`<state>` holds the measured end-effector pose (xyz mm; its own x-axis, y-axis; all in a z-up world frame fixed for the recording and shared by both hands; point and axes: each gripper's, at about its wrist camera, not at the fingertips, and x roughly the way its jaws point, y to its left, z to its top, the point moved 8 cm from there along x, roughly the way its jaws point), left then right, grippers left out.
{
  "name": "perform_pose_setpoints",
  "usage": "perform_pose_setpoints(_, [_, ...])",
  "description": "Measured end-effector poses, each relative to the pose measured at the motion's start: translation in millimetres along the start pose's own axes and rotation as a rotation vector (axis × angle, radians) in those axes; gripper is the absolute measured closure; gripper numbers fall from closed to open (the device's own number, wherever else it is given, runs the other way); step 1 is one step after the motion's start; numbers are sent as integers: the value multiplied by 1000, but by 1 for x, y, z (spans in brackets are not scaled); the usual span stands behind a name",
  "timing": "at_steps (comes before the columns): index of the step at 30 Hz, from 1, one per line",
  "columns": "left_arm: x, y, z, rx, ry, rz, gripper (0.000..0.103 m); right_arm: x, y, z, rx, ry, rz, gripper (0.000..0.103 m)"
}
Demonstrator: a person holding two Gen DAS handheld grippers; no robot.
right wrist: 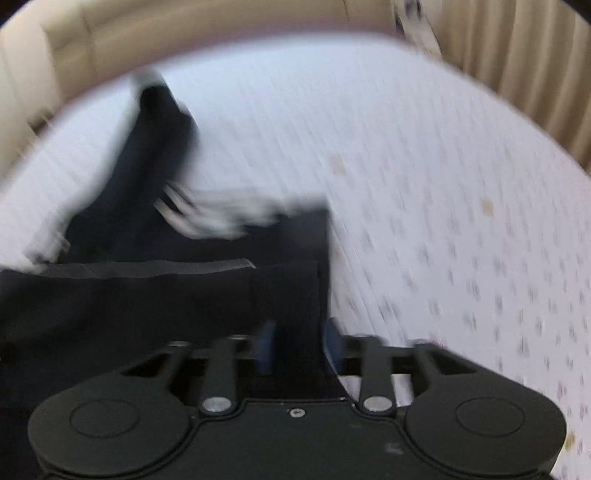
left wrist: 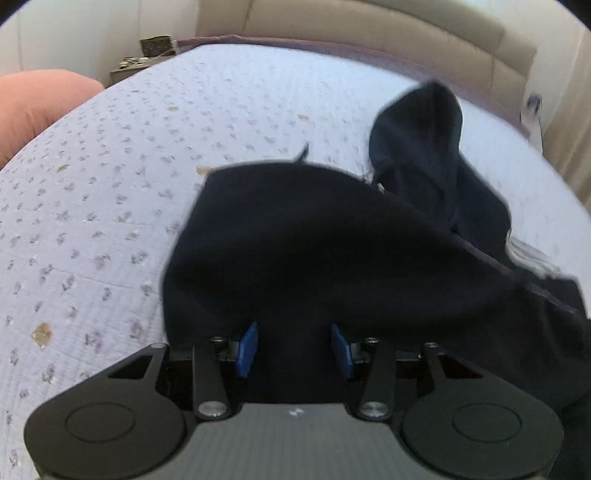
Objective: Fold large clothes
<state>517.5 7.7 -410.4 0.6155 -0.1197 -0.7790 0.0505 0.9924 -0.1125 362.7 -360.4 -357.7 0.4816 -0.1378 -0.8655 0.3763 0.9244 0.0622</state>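
A large dark navy garment [left wrist: 314,240] lies bunched on the bed, with one part [left wrist: 417,125] raised at the back right and a white striped trim [left wrist: 528,254] at its right side. My left gripper [left wrist: 293,347] is shut on a fold of the garment, cloth filling the gap between its blue pads [left wrist: 247,347]. In the blurred right wrist view the same garment [right wrist: 147,295] spreads to the left, and my right gripper [right wrist: 299,345] is shut on its right edge, cloth between the blue pads [right wrist: 266,345].
The bed has a pale lilac floral cover [left wrist: 110,184]. A beige padded headboard [left wrist: 369,33] runs along the back. A pink pillow [left wrist: 37,103] and a nightstand [left wrist: 136,62] with small items sit at the left. Beige curtains [right wrist: 517,55] hang at the right.
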Motion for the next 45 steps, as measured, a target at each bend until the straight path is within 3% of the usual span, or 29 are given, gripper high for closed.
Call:
perform_pose_setpoints(1, [-1, -3, 2, 16, -2, 4, 57, 13, -4, -6, 3, 46, -9, 50])
perform_pose_setpoints(3, [-12, -8, 8, 25, -18, -25, 58, 14, -9, -5, 35, 42, 24, 52])
perform_pose_setpoints(5, [-30, -13, 17, 12, -68, -87, 58, -2, -8, 5, 43, -15, 74, 49])
perform_pose_setpoints(8, [-47, -27, 30, 25, -129, -167, 58, -37, 6, 18, 19, -162, 206, 35])
perform_pose_setpoints(10, [-37, -36, 31, 74, -113, -158, 59, -36, 22, 17, -44, -162, 203, 44])
perform_pose_setpoints(12, [-15, -39, 25, 75, -68, -156, 80, -20, 35, 7, -99, -118, 177, 88])
perform_pose_setpoints(13, [-4, -38, 22, 60, -43, -169, 82, -13, 38, 2, -102, -107, 187, 95])
perform_pose_setpoints(16, [29, -33, 6, 79, 23, -125, 86, 8, 32, -12, -41, -95, 209, 96])
perform_pose_setpoints(18, [31, -33, 6, 97, 11, -113, 88, 25, 28, -19, -9, -32, 209, 96])
perform_pose_setpoints(20, [24, -38, 12, 138, 12, -107, 87, 22, 27, -15, -19, -24, 219, 96])
perform_pose_setpoints(22, [7, -48, 23, 192, -38, -132, 87, 12, 29, -6, -34, -22, 241, 93])
perform_pose_setpoints(25, [-10, -65, 56, 201, -104, -215, 86, -14, 40, 19, -35, -107, 341, 92])
perform_pose_setpoints(27, [-5, -77, 86, 201, -130, -252, 86, -18, 50, 43, -47, -146, 359, 90])
perform_pose_setpoints(31, [35, -110, 168, 199, -197, -265, 82, -3, 75, 94, -69, -215, 376, 90])
perform_pose_setpoints(34, [84, -144, 229, 196, -207, -299, 73, 20, 91, 117, -74, -217, 374, 89])
perform_pose_setpoints(36, [111, -167, 258, 238, -225, -315, 73, 36, 96, 118, -69, -190, 375, 89])
perform_pose_setpoints(40, [163, -192, 295, 233, -215, -251, 64, 56, 91, 110, -38, -123, 397, 88])
perform_pose_setpoints(42, [184, -196, 304, 204, -213, -203, 61, 62, 84, 104, -43, -103, 400, 87])
perform_pose_setpoints(45, [206, -204, 308, 193, -197, -222, 57, 71, 78, 99, -39, -84, 401, 84])
